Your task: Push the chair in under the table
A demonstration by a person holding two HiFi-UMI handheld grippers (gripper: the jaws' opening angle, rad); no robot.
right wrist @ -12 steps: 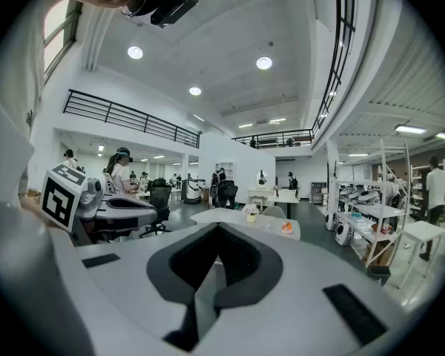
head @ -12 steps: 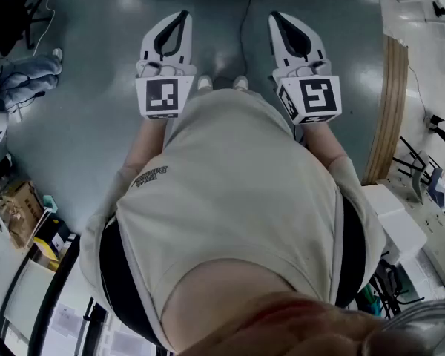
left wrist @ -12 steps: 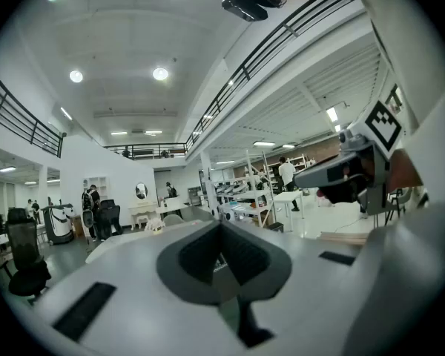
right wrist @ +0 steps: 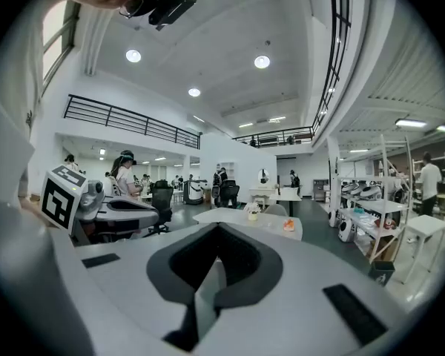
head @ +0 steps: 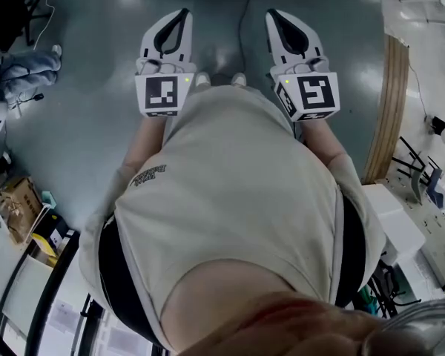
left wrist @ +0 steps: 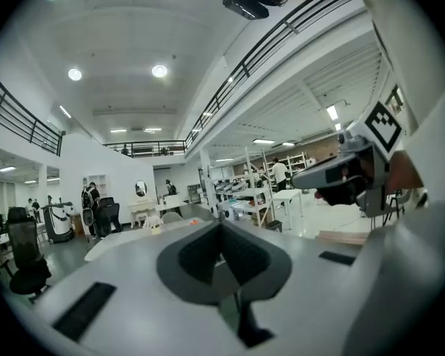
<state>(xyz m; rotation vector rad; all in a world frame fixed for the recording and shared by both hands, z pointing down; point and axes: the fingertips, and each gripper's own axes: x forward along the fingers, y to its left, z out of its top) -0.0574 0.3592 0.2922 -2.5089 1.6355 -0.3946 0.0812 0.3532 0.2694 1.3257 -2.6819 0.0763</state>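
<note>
We count two grippers in the head view, the left gripper (head: 182,13) at 11 o'clock and the right gripper (head: 271,13) at 1 o'clock. Each has its jaws pressed together on nothing. Only that view shows the person's beige shirt (head: 230,199) and the grey floor (head: 81,124). Only the gripper views show the one grey chair (right wrist: 276,209). It stands far off, at about 3 o'clock from the right gripper's tip, with its back just behind the one round white bench (right wrist: 237,218). The left gripper view places the chair at about 9 o'clock from its tip.
</note>
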